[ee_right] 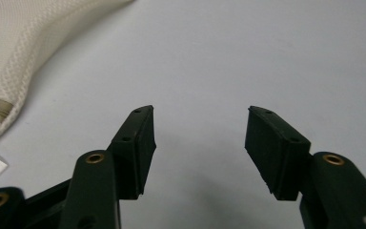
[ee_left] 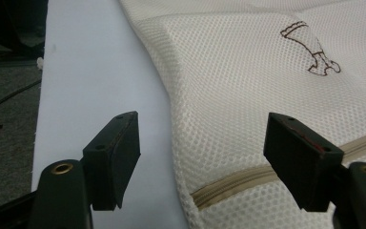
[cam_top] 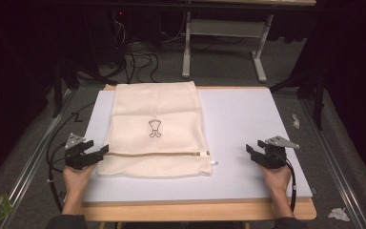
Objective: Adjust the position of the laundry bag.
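A cream mesh bag [cam_top: 155,129] was laid flat on the left half of the white worktop [cam_top: 248,119], its zipper [ee_left: 248,179] running along the near edge. The left gripper [cam_top: 86,155] was held at the bag's near-left corner, jaws spread; the right gripper [cam_top: 262,153] was kept well apart, jaws spread over bare worktop. The corner seam was judged best pinched squarely before lifting.

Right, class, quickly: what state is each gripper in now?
Left gripper: open, holding nothing, fingers at the mesh bag's near-left corner.
Right gripper: open, empty, over the white board.
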Demonstrator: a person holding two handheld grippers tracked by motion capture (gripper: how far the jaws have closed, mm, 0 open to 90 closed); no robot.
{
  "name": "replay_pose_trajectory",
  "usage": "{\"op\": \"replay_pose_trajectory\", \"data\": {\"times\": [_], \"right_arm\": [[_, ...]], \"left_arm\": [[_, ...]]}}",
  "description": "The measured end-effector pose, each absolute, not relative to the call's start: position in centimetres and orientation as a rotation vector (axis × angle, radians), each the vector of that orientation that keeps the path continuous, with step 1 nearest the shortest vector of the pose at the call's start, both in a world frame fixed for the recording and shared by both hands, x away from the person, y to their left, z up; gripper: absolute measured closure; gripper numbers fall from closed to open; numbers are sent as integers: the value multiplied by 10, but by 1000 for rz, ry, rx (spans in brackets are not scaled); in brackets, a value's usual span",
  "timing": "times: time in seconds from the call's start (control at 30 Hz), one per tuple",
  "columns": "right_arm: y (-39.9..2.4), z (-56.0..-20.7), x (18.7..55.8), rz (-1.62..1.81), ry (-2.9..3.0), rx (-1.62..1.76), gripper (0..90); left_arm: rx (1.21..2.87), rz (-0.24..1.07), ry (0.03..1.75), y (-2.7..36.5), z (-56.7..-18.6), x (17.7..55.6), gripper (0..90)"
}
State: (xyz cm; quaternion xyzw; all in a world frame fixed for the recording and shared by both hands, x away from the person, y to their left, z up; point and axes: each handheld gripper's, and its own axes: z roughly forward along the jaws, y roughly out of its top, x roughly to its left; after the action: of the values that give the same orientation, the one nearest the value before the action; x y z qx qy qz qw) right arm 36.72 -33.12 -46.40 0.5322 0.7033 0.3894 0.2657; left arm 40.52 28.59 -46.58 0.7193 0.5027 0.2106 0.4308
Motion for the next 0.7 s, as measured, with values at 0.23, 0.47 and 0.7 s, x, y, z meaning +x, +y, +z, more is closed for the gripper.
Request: {"op": "replay_pose_trajectory", "data": {"times": [0.23,0.47,0.7], "right_arm": [[-316,-460,375,1083,1942,1427,431],[-292,-455,384,1099,2028,1406,444],[-272,-449,392,1097,2086,1402,423]], "left_arm": [[1809,508,1254,280,-464,407,281],[1855,499,1271,274,-457,409,311],[1858,499,1259,267,-452,411,299]]}}
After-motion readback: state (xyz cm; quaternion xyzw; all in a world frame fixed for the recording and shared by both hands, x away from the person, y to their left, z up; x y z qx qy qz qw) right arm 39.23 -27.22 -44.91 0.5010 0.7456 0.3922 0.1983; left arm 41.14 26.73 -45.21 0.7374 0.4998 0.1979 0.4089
